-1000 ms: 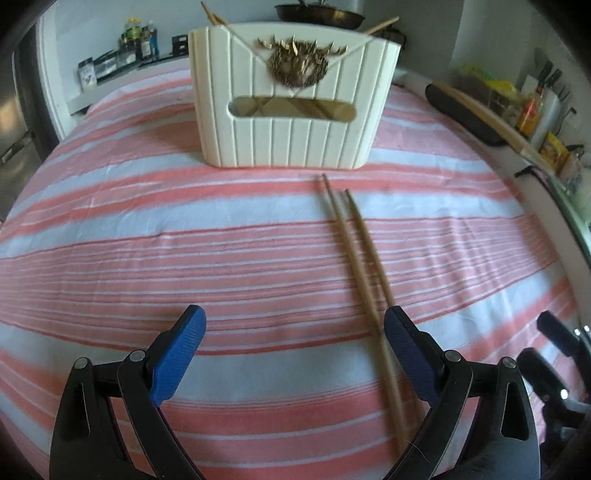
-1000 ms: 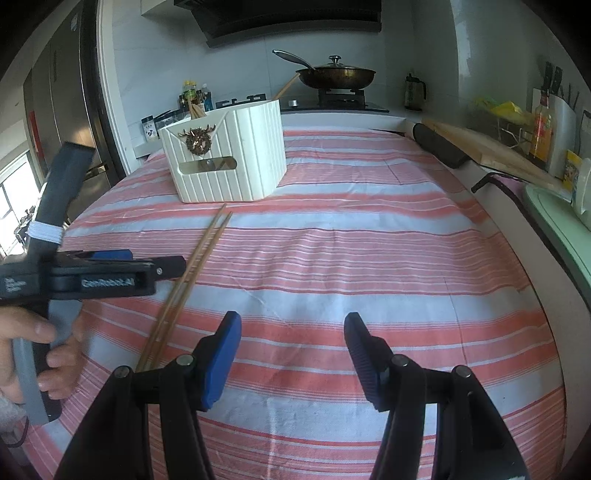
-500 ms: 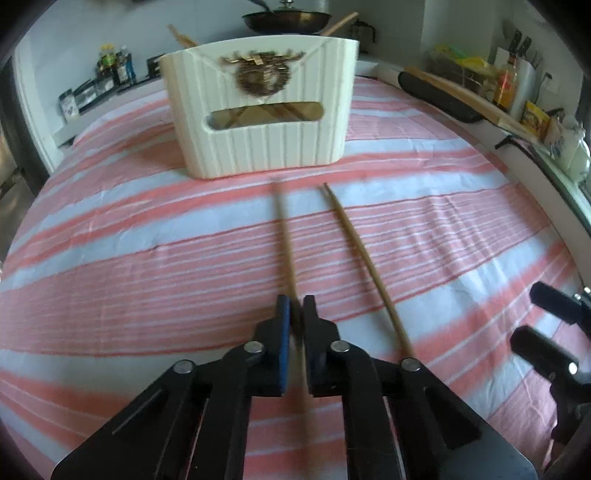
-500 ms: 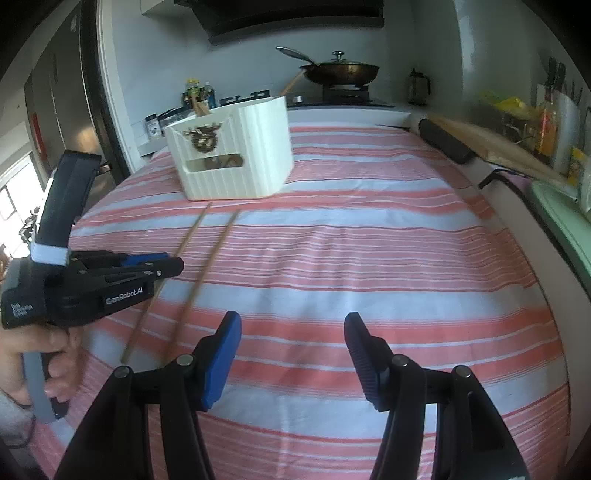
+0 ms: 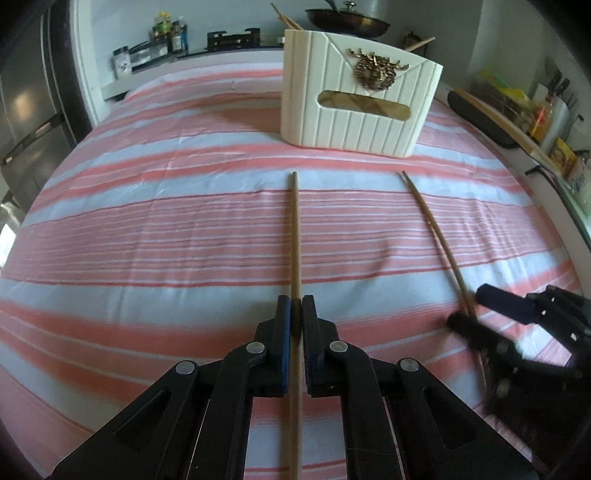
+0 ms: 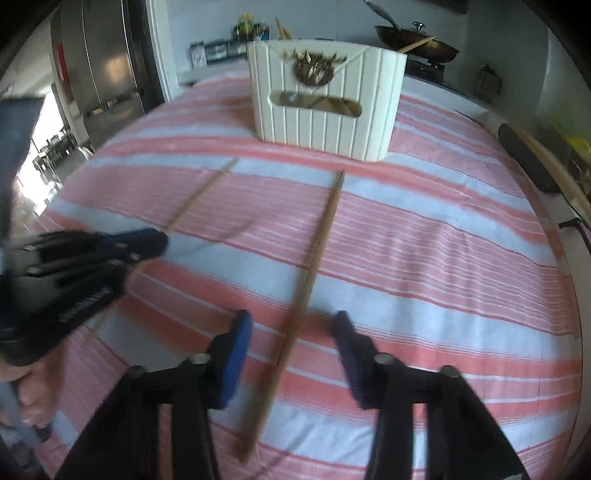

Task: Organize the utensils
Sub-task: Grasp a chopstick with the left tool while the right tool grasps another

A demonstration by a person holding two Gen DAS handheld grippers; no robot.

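My left gripper (image 5: 296,314) is shut on one wooden chopstick (image 5: 294,236), which points ahead at the cream ribbed utensil box (image 5: 354,96). It also shows in the right wrist view (image 6: 147,242), holding that chopstick (image 6: 199,197). The second chopstick (image 6: 317,243) lies on the striped cloth (image 6: 443,229) and runs between the open fingers of my right gripper (image 6: 293,332). In the left wrist view that chopstick (image 5: 432,225) reaches my right gripper (image 5: 472,306). The box holds more chopsticks.
A wok (image 5: 347,22) and jars (image 5: 170,33) stand on the counter behind the box. A cutting board and a dark roll (image 5: 484,118) lie along the right edge, with bottles beyond. A steel fridge (image 6: 107,70) is at the left.
My left gripper closed on one chopstick and swung it away from the other. My right gripper moved left over the second chopstick, still open.
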